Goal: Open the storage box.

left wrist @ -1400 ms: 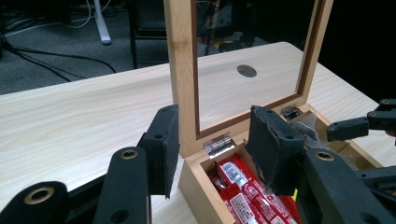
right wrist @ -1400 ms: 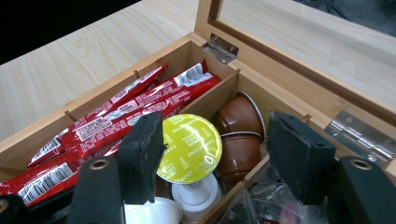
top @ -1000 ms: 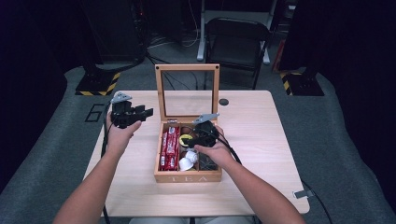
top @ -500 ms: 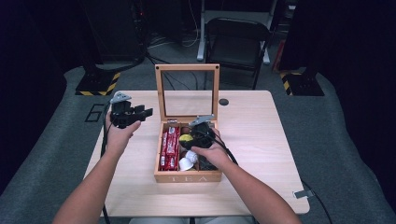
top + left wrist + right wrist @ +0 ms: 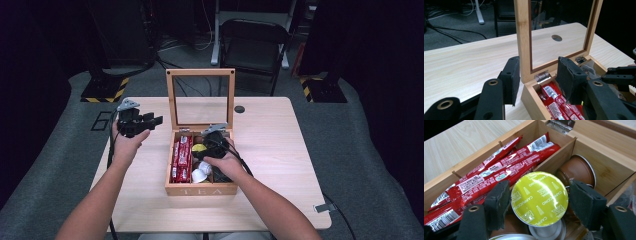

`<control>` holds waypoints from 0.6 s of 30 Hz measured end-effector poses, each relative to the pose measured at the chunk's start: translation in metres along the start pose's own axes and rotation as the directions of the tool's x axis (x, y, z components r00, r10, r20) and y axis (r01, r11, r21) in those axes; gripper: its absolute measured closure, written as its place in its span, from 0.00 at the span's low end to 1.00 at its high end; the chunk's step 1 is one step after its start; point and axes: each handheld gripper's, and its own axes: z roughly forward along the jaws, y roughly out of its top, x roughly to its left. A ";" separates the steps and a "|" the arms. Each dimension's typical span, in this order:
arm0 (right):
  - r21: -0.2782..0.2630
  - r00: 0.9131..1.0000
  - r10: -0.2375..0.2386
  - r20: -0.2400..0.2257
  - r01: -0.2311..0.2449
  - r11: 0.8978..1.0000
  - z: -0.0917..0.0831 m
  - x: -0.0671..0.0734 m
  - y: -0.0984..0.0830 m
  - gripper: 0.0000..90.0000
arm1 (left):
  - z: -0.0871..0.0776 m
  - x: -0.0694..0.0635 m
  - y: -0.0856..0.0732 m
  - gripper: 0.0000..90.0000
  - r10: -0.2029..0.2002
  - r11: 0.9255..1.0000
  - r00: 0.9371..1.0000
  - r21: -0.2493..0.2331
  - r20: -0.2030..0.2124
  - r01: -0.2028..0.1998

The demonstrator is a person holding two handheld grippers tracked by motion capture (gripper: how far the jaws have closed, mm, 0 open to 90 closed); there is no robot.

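**Right tongs astride a yellow-green capsule in the tea box**

The wooden box (image 5: 200, 189), its glazed lid (image 5: 200, 100) standing upright, rests on the desk (image 5: 280, 150). The right tongs (image 5: 539, 202) reach into its middle compartment, where a capsule with a yellow-green foil top (image 5: 539, 198) lies tilted on other capsules (image 5: 546, 230), with a brown capsule (image 5: 577, 170) just behind it. In the right gripper view the left pad touches or nearly touches the capsule's rim, while a gap remains at the right pad; the jaws thus stand open around the capsule and do not press it. The left compartment, beyond a thin wooden divider (image 5: 554, 157), holds red sachets (image 5: 499, 170).

The left tongs (image 5: 539, 80) hover apart from the work, by the box's left rear corner; their jaws stand parted with nothing between them, the hinge (image 5: 542, 76) and lid frame lying beyond.

Risks, as judged from this arrangement:
- The capsule sits tilted on a loose pile; a one-sided push from the left pad could tip or slide it off before both pads bear.
- A grip on the thin foil rim alone may slip or dent the lid.
- The right pad, near the brown capsule, could catch or drag it.
- The lid stands unsupported; a knock could drop it onto the right hand (image 5: 222, 162).
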 end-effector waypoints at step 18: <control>0.020 1.000 0.013 -0.001 -0.013 1.000 0.002 0.001 0.000 0.36 | 0.000 0.000 0.000 0.59 0.000 1.000 1.000 0.002 -0.001 0.000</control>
